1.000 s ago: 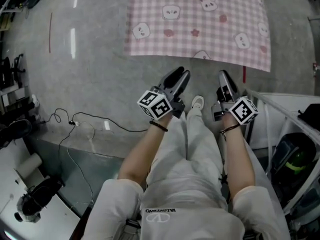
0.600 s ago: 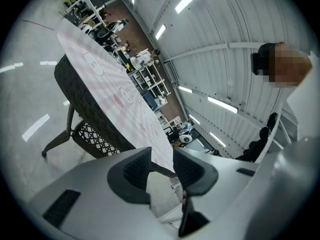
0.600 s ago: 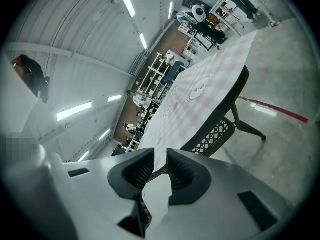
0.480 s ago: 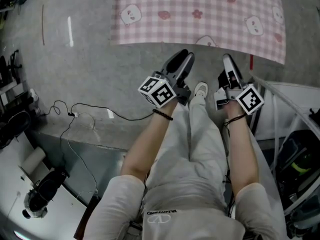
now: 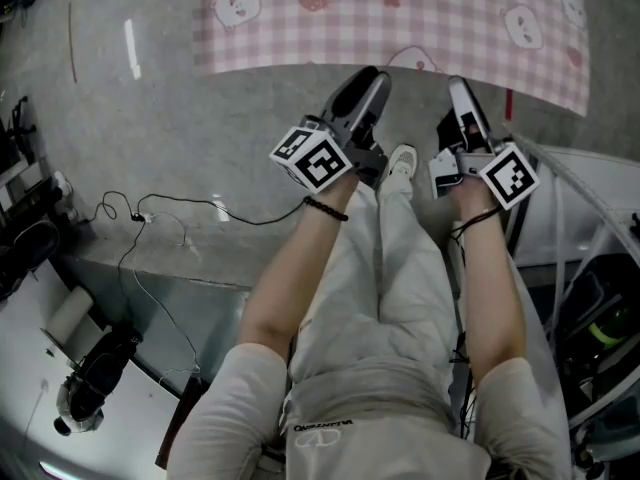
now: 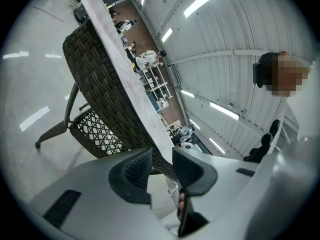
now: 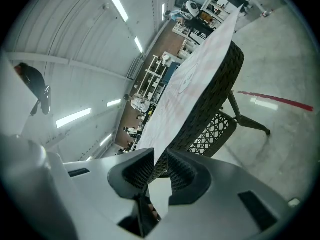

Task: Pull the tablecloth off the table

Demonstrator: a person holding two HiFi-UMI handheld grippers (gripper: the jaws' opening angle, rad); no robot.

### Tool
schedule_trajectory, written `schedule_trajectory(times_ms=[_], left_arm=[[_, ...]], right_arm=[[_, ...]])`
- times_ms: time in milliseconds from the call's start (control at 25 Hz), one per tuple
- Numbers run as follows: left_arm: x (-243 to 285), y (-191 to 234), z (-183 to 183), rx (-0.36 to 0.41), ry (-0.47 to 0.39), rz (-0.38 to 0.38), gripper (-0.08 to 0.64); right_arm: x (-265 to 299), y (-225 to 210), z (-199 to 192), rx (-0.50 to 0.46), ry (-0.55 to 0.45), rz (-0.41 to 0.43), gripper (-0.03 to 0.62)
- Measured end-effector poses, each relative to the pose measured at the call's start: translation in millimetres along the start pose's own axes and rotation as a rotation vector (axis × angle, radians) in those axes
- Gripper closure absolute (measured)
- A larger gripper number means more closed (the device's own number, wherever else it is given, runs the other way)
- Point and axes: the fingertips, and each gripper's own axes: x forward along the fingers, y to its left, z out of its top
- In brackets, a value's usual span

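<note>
Polished grey concrete floor fills the head view, with a thin black cable snaking across its left side. Along the top edge lies the pink checked tablecloth, printed with little cartoon faces. The person's light-trousered legs run up the middle. The left gripper and the right gripper both point up the frame, tips right at the cloth's lower hem, with a white shoe between them.

From the left gripper view, the left gripper has its jaws a narrow gap apart with nothing clamped. The tablecloth shows as a pale band on a dark wicker table, its edge running down towards that gap.

The right gripper view is much the same: the right gripper has its jaws slightly parted, and the tablecloth covers the wicker table, its near corner lined up with the opening.
</note>
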Motion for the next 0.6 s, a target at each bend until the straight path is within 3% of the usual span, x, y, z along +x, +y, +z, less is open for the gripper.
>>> schedule_trajectory(times_ms=[360, 600], left_arm=[[13, 1, 5, -0.028, -0.022, -0.012, 0.438], [17, 1, 16, -0.065, -0.068, -0.035, 0.462]], right_arm=[[4, -20, 4, 0.118, -0.062, 0.003, 0.506], [10, -16, 16, 0.112, -0.083, 0.033, 0.511]])
